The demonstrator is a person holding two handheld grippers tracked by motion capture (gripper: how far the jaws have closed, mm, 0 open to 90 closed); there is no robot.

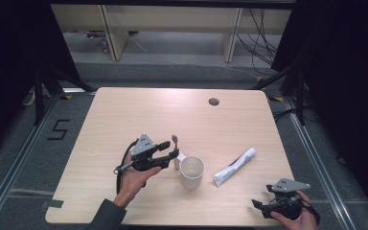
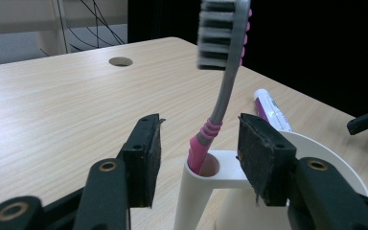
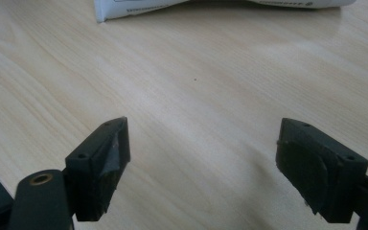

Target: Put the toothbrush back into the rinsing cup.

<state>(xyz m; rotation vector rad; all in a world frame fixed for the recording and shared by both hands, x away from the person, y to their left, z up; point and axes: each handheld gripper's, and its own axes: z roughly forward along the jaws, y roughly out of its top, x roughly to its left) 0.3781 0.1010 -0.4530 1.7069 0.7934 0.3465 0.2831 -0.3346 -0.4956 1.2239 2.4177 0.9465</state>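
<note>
With its jaws spread around the toothbrush, the left gripper may tip the cup if it closes off-centre.

Pale wooden table with a round hole near the far edge. Grey floor all around, marked "5" on the left. Black curtains on both sides; light wooden furniture and cables far behind.

The table is pale, matt wood grain. The cup looks smooth white plastic. The toothpaste tube is glossy.
</note>
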